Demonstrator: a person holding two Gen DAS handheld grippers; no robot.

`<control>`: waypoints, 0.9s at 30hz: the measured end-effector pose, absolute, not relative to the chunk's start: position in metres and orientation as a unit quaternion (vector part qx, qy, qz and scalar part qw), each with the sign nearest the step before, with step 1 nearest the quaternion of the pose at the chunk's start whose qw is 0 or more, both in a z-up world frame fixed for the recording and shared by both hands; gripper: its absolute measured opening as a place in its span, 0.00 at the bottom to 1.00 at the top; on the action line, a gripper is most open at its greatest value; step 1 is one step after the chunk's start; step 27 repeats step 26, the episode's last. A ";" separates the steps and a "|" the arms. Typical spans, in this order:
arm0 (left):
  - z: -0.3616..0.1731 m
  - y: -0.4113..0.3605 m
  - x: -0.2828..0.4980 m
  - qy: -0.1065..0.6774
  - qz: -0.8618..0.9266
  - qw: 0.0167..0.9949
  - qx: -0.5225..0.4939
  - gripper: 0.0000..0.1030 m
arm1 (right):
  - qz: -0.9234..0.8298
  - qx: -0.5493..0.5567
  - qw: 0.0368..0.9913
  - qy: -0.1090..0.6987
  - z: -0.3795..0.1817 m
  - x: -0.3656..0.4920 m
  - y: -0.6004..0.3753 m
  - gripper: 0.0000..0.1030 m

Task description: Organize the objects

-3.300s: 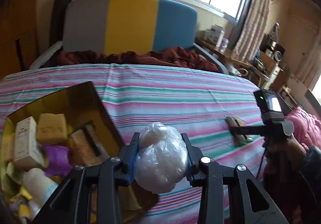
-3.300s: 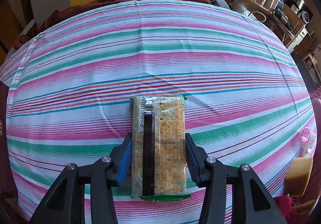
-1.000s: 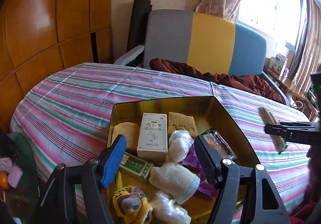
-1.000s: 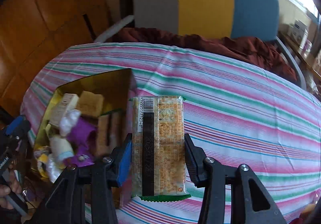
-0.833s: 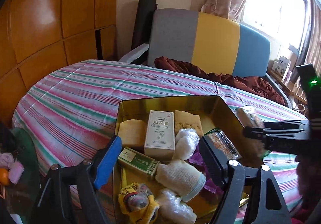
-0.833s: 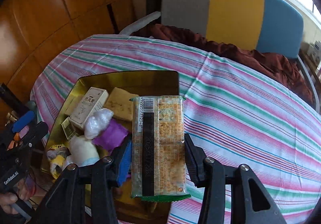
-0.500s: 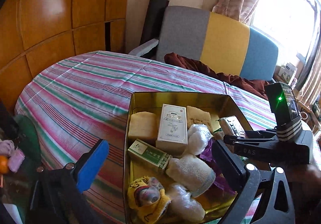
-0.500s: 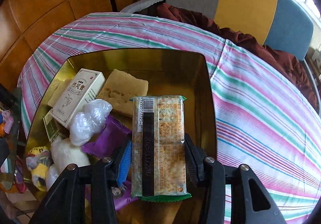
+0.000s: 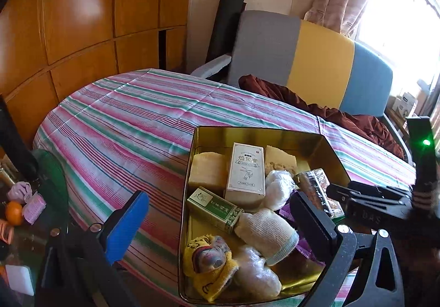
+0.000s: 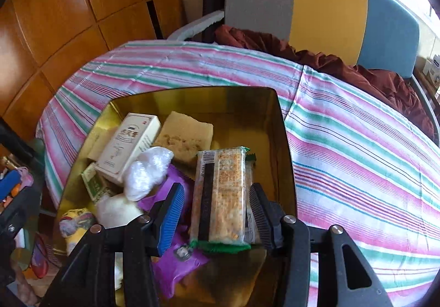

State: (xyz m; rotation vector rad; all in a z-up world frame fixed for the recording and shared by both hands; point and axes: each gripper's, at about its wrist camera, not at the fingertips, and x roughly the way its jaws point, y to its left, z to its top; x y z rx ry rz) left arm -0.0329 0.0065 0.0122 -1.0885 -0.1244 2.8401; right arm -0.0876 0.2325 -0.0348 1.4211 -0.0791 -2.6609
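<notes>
A gold tin [image 9: 258, 129] [image 10: 192, 92] stands on the striped table, filled with a white box [image 9: 246, 169], a green box [image 9: 214, 206], sponges, a white plastic-wrapped ball [image 9: 277, 186], a white sock [image 9: 265, 230], a yellow plush toy [image 9: 209, 260] and a purple packet [image 10: 176, 260]. My right gripper [image 10: 216, 210] is down in the tin's right side, its jaws opening. The cracker packet [image 10: 222, 194] lies between them on the purple packet, with a gap at the blue pad. My left gripper [image 9: 220, 213] hangs wide open and empty over the tin's near edge.
The striped tablecloth [image 9: 123, 125] stretches left of and behind the tin. A grey, yellow and blue chair [image 9: 316, 59] with a dark red cloth [image 9: 316, 106] stands behind the table. Wooden panels [image 9: 82, 18] line the left wall. Small clutter and an orange [image 9: 13, 212] lie low on the left.
My right gripper carried the cracker packet from the bare cloth into the tin, and its pads have come off it. My left gripper let go of the white ball and opened wide.
</notes>
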 end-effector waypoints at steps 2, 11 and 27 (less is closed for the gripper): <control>0.015 0.007 -0.028 -0.044 0.935 0.047 -0.350 1.00 | -0.887 0.457 0.061 -0.026 -0.028 -0.075 0.230 0.49; 0.016 0.016 -0.007 -0.042 0.936 0.039 -0.348 1.00 | -0.916 0.400 0.011 -0.026 -0.015 -0.014 0.231 0.49; 0.008 0.024 -0.004 -0.017 0.938 0.022 -0.347 1.00 | -0.913 0.406 0.007 -0.022 -0.026 0.000 0.233 0.49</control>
